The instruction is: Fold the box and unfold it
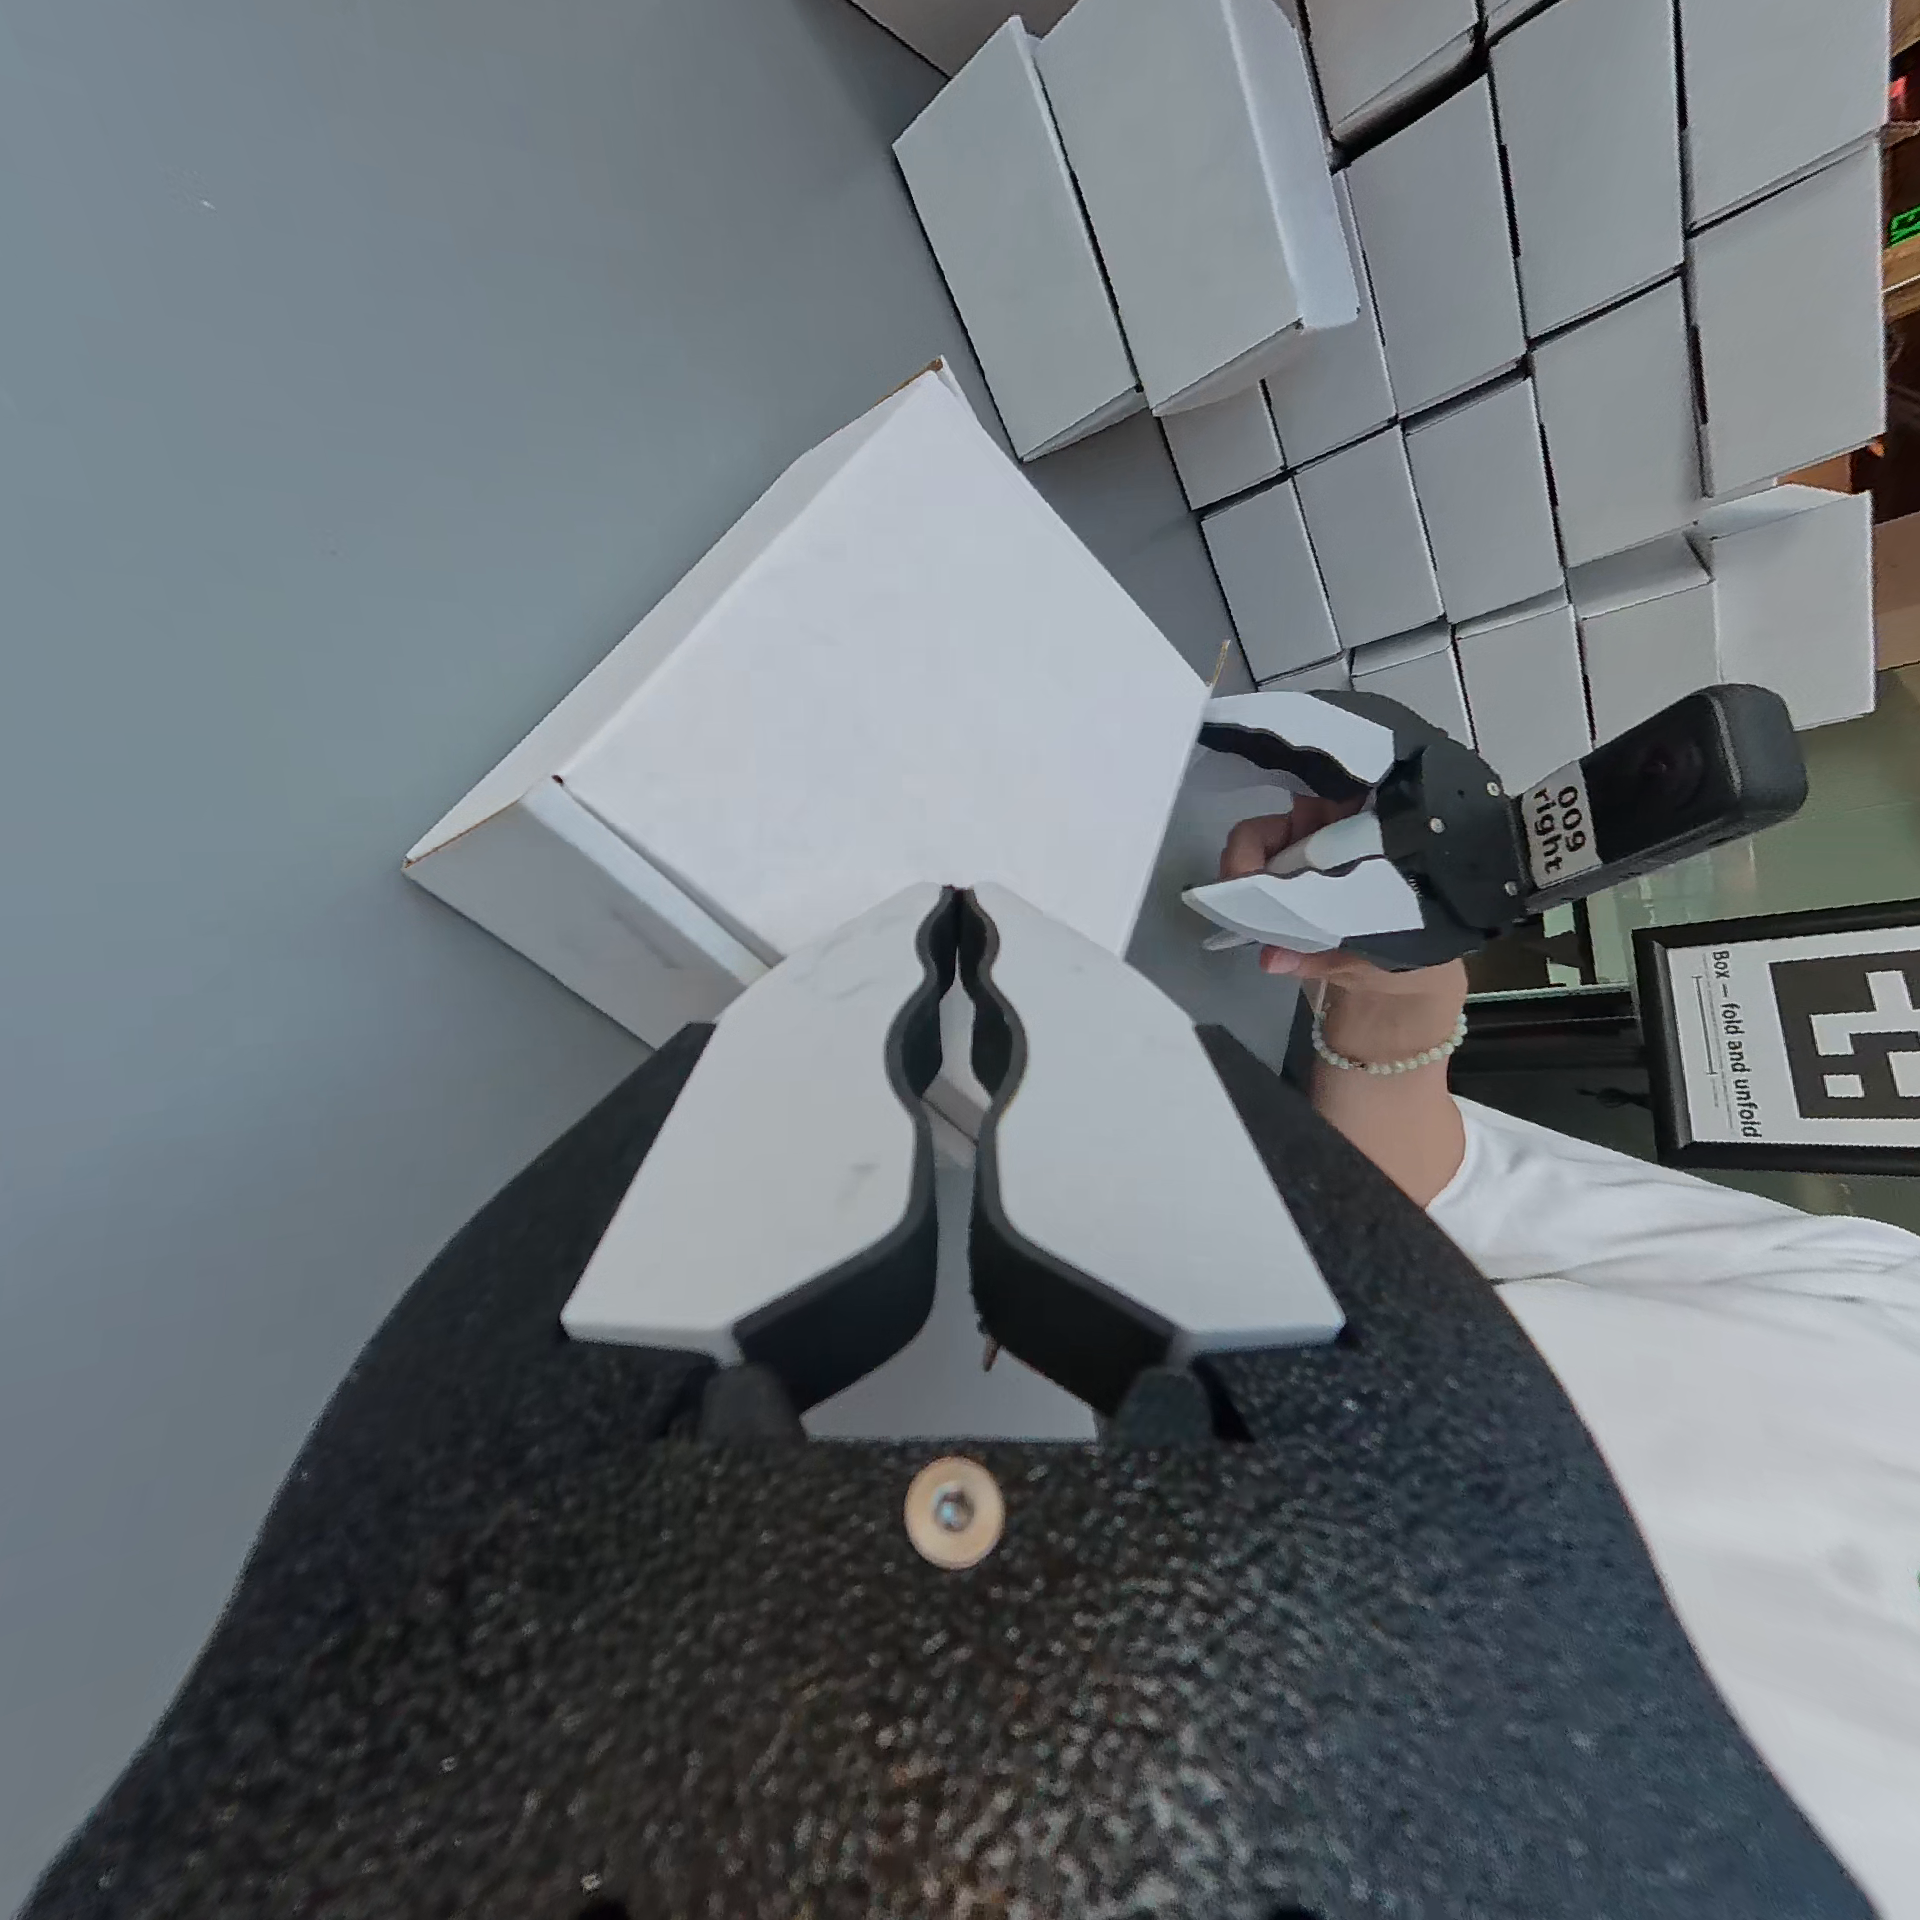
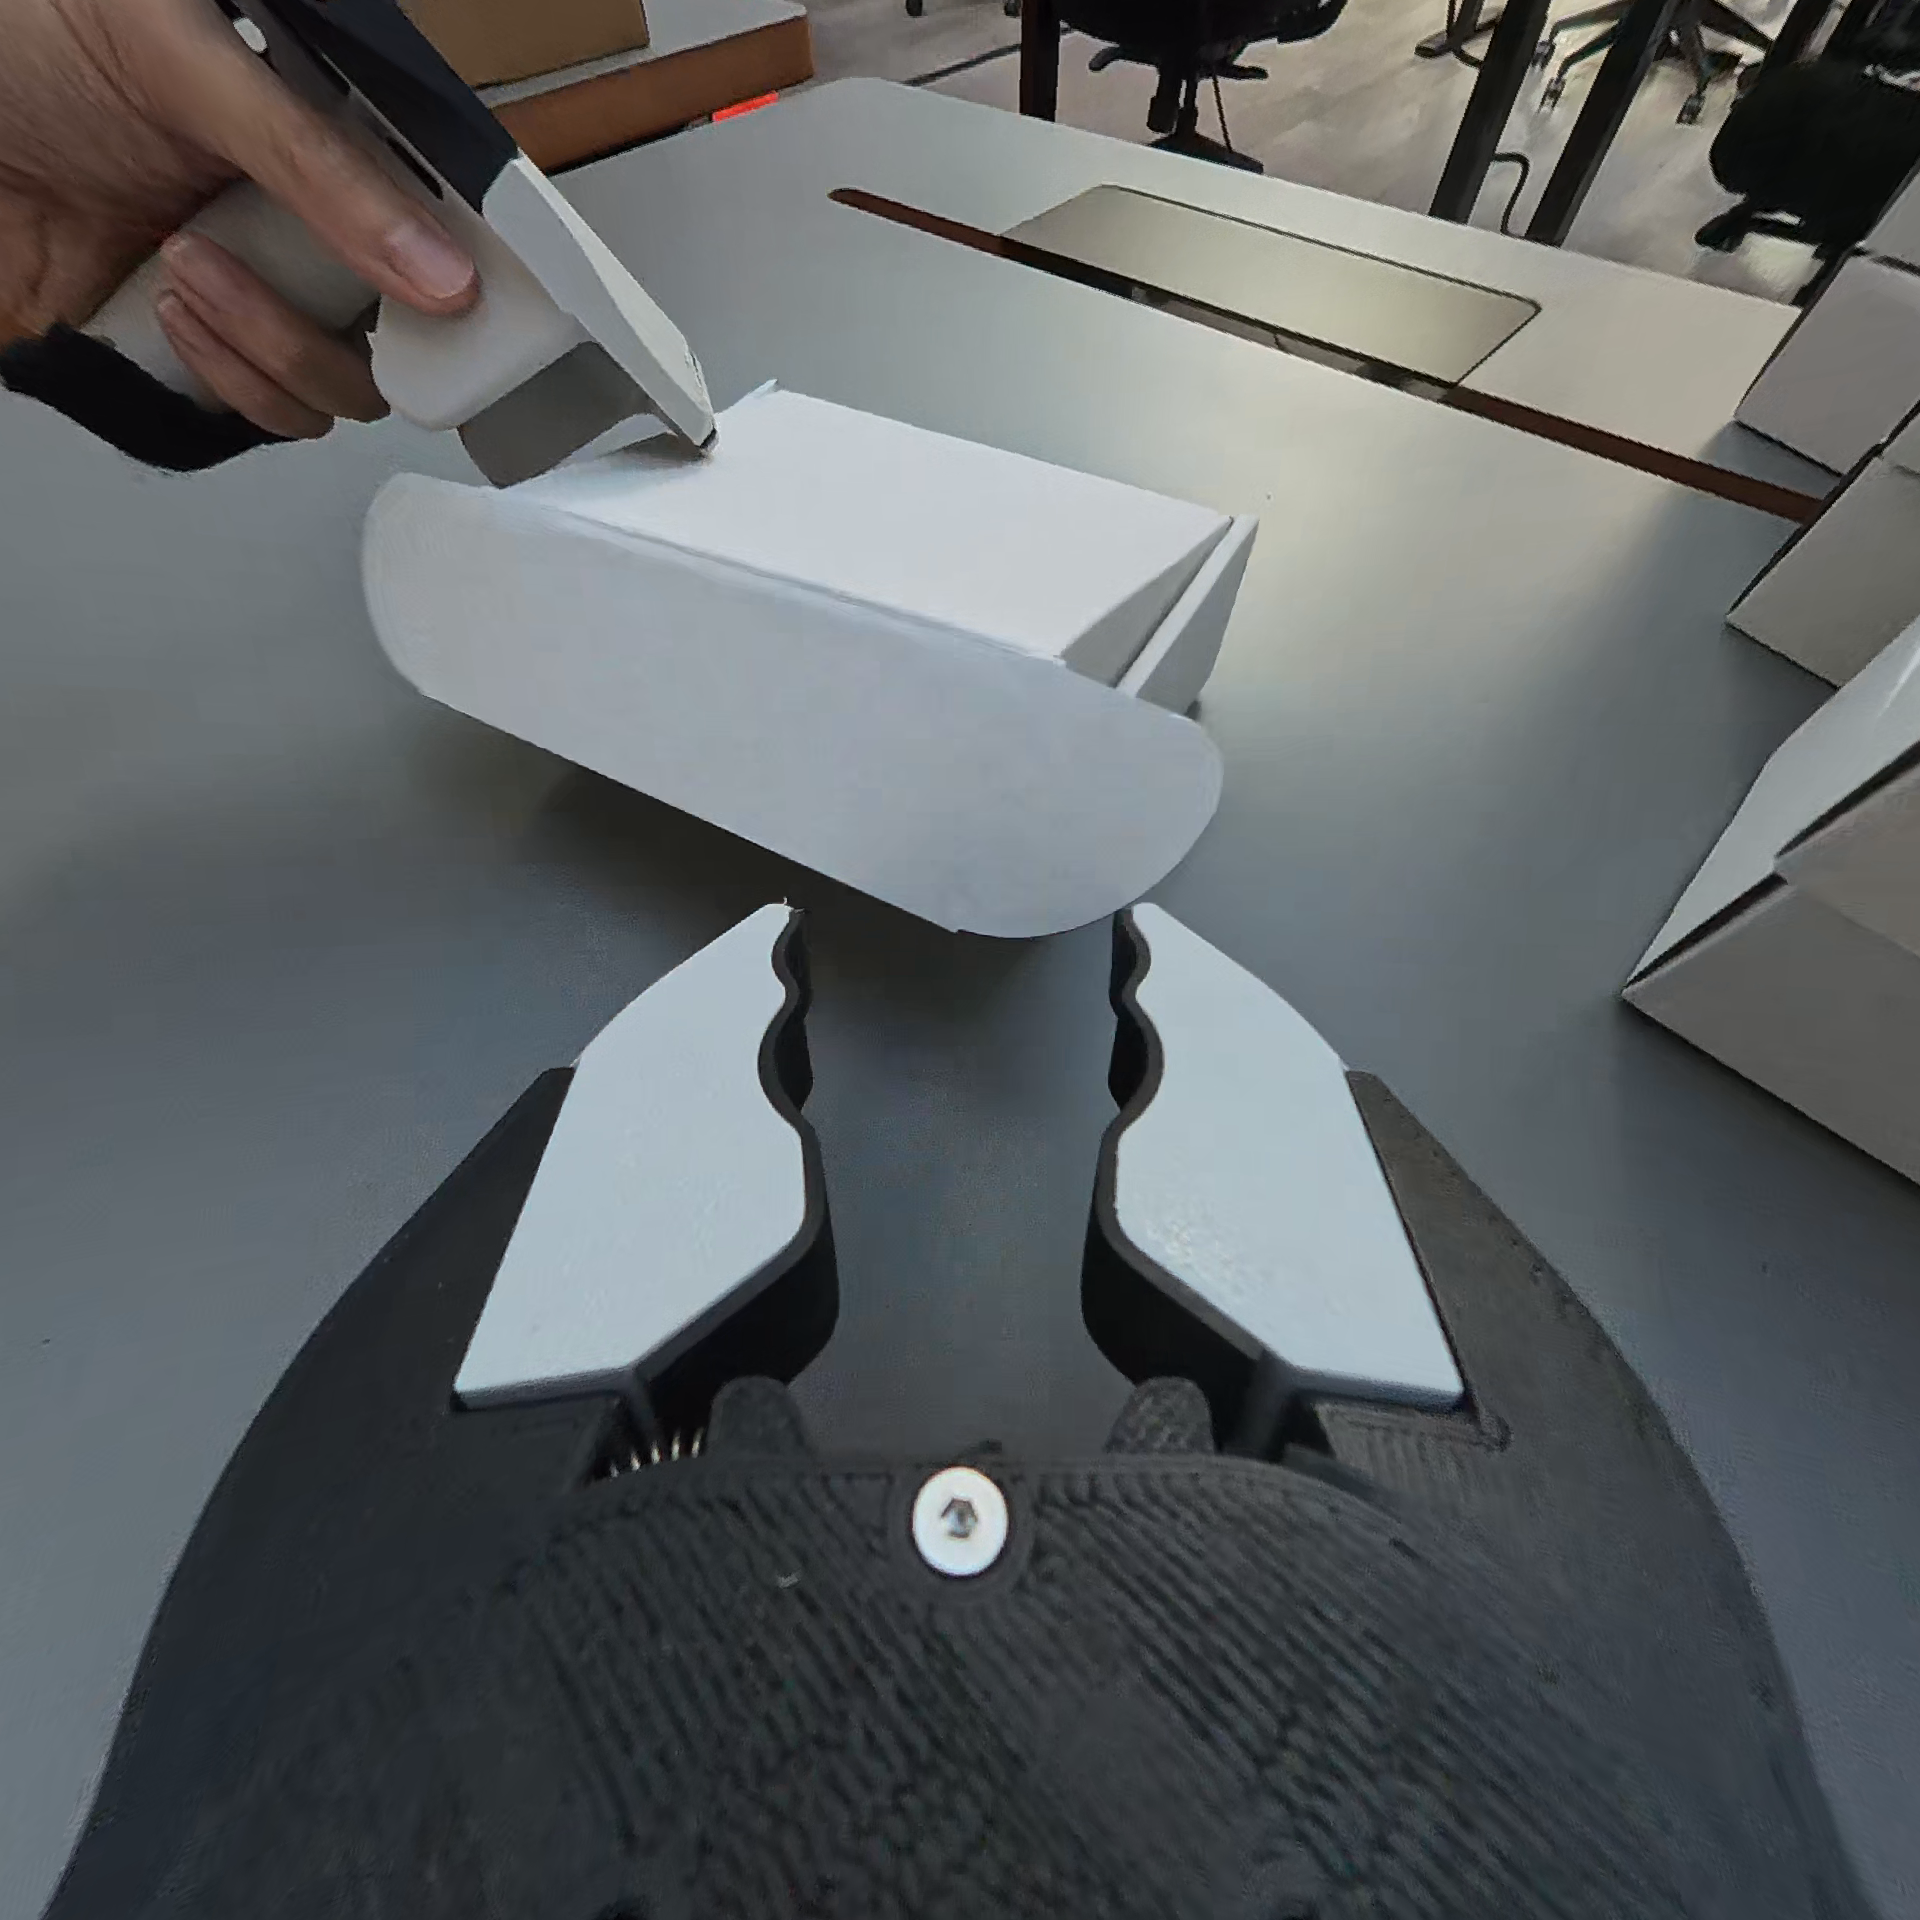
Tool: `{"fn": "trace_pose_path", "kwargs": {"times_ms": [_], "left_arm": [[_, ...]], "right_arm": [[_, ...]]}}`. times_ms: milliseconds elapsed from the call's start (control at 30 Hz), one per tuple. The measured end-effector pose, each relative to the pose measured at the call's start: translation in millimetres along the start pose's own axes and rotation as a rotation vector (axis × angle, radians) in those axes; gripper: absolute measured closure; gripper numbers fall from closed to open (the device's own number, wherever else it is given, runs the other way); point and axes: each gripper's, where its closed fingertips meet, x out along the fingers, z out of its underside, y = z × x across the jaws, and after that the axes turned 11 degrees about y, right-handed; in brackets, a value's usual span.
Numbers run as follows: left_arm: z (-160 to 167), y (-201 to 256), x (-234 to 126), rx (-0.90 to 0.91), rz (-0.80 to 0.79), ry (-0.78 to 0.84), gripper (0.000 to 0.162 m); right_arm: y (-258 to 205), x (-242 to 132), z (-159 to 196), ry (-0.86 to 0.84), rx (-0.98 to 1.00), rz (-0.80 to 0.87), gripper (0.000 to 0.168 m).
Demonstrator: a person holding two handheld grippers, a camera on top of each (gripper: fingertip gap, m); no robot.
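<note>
A white cardboard box point(image 1: 883, 707) lies closed on the grey table point(image 1: 312, 520). In the right wrist view the box point(image 2: 883, 520) has its rounded front flap point(image 2: 831, 748) sticking out toward me, untucked. My left gripper point(image 1: 956, 902) is shut and empty, its tips resting on the box lid. It also shows in the right wrist view point(image 2: 698, 424), pressing the lid's far left corner. My right gripper point(image 2: 956, 920) is open and empty, just short of the flap's edge. In the left wrist view it point(image 1: 1205, 821) sits at the box's right side.
Stacks of folded white boxes point(image 1: 1455, 312) stand along the table's right side, and some are close on the right point(image 2: 1818, 935). A framed sign point(image 1: 1787, 1029) stands behind the right gripper. A cable-tray lid point(image 2: 1278, 270) is set in the far tabletop. A person's hand point(image 2: 156, 156) holds the left gripper.
</note>
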Motion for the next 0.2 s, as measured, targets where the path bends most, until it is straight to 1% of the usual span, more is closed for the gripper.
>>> {"fn": "trace_pose_path", "kwargs": {"times_ms": [67, 133, 167, 200], "left_arm": [[4, -4, 3, 0.026, -0.031, -0.018, 0.162], [7, -8, 5, 0.048, -0.064, -0.034, 0.162], [8, -8, 5, 0.060, -0.079, -0.039, 0.162], [8, -9, 5, 0.079, -0.098, -0.044, 0.162]], "right_arm": [[4, -14, -1, 0.003, 0.022, -0.010, 0.124], [12, -24, -13, 0.041, 0.009, 0.012, 0.144], [15, -27, -22, 0.055, -0.008, 0.023, 0.159], [19, -28, -31, 0.072, -0.037, 0.028, 0.168]]}}
